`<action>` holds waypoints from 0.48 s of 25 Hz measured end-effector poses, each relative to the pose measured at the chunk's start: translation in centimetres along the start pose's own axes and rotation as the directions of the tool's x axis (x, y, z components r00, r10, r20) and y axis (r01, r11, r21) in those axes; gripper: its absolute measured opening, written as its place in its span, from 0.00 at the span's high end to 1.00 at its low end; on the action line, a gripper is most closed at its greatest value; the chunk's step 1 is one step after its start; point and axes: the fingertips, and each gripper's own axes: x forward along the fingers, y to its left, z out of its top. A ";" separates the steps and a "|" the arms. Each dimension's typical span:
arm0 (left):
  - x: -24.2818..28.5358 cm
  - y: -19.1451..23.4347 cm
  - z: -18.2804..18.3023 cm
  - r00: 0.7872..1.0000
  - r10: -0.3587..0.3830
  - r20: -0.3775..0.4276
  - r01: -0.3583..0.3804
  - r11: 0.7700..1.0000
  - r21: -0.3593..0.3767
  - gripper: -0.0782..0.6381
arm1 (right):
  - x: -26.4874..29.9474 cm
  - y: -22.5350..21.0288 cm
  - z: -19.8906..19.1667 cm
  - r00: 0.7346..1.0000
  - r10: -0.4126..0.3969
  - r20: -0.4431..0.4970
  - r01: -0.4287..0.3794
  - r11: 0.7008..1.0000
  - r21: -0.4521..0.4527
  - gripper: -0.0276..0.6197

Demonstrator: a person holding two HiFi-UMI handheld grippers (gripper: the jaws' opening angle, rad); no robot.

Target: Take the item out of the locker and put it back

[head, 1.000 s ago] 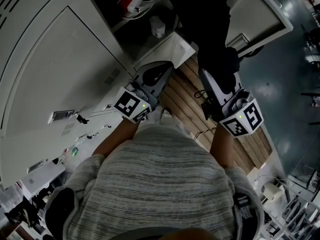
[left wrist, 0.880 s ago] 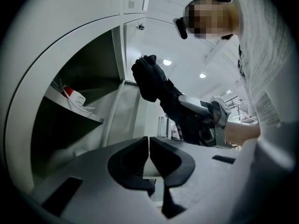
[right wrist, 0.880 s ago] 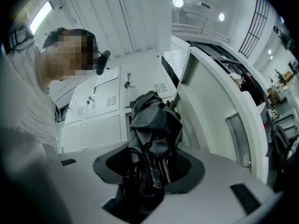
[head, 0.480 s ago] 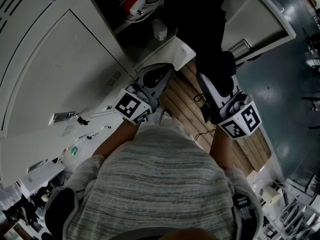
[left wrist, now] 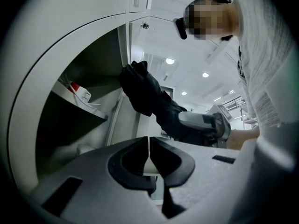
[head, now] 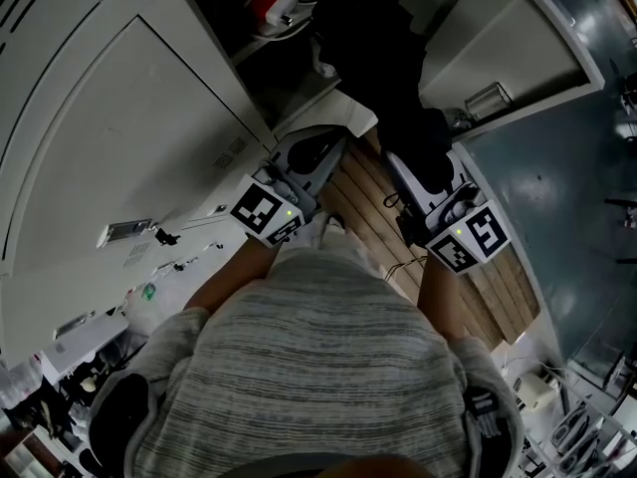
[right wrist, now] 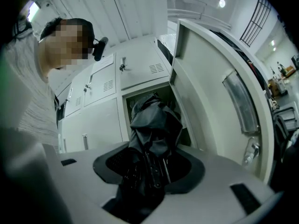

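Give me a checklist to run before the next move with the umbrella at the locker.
1. Right gripper grips the umbrella: ok, jaws clamped on it.
2. Door open: ok, swung wide.
3. Left gripper out of the way: ok, shut, empty, off to the umbrella's side.
4. Umbrella lined up with the locker: ok, its far end is at the opening.
5. Free room inside: cannot tell. The umbrella hides much of the inside, and the shelf already holds a red-and-white thing.
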 end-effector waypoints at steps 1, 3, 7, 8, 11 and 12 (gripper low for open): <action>-0.1 0.1 -0.1 1.000 0.002 -0.002 -0.002 1.000 -0.001 0.87 | 0.1 -0.1 -0.5 1.000 0.002 -0.011 -0.002 1.000 0.003 0.64; -0.3 0.2 -0.3 1.000 0.007 -0.004 -0.007 1.000 -0.002 0.87 | 0.4 -0.2 -1.4 0.999 0.006 -0.031 -0.006 1.000 0.010 0.64; -0.8 0.6 -0.5 1.000 0.023 -0.006 -0.023 1.000 -0.003 0.87 | 0.9 -0.5 -3.2 0.997 0.015 -0.072 -0.014 1.000 0.019 0.64; -0.9 0.6 -0.6 1.000 0.027 -0.009 -0.027 1.000 -0.003 0.87 | 1.1 -0.5 -3.7 0.996 0.019 -0.082 -0.017 1.000 0.022 0.64; -1.4 0.8 -0.8 0.999 0.040 -0.017 -0.040 0.999 -0.002 0.87 | 1.4 -0.7 -5.4 0.993 0.028 -0.117 -0.025 0.999 0.032 0.64; -1.6 0.9 -1.0 0.999 0.044 -0.020 -0.044 0.999 -0.002 0.87 | 1.6 -0.8 -6.0 0.991 0.031 -0.129 -0.026 0.999 0.034 0.64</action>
